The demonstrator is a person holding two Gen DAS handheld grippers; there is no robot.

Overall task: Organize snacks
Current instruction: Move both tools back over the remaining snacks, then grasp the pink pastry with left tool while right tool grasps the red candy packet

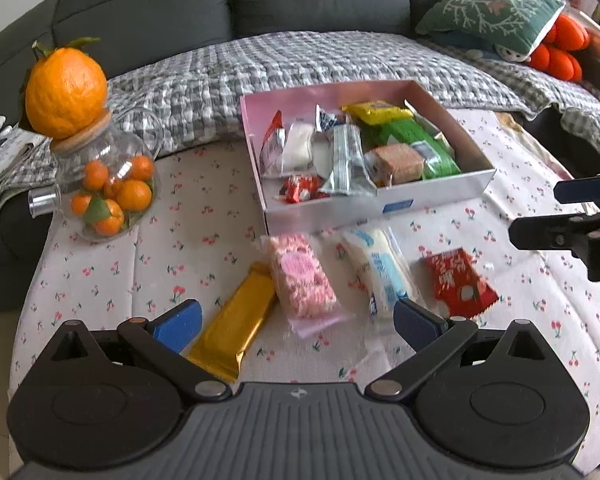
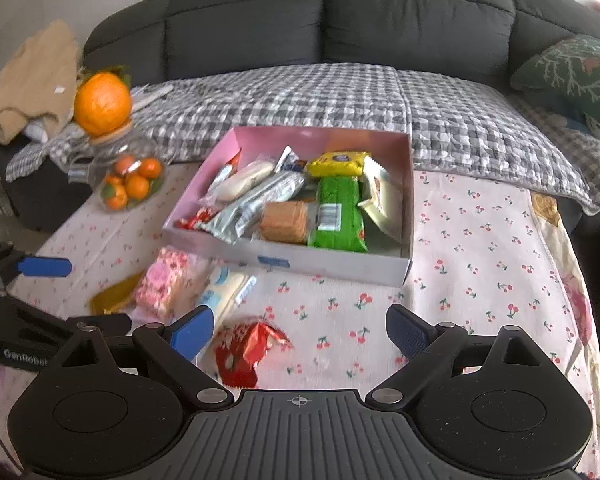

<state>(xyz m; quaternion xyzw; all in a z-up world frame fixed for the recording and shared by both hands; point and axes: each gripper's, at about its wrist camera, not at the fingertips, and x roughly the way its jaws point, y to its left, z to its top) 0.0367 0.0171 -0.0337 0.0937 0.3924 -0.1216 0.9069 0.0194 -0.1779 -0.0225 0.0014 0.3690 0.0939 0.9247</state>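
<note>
both grippers hang spread wide, holding nothing – the left gripper (image 1: 298,326) over a glossy gold foil bar (image 1: 232,326), a bumpy pink puffed-rice cake (image 1: 302,280) in clear wrap and a soft white-and-blue packet (image 1: 380,272). the right gripper (image 2: 300,330) is beside a crinkled red foil packet (image 2: 246,354). all four lie on the cherry-print cloth (image 2: 480,240), just before the shallow pink-lined cardboard box (image 1: 440,196) of wrapped snacks.

Pink box (image 1: 436,200) holds snacks — four packets (image 1: 304,280) lie flat outside.
</note>
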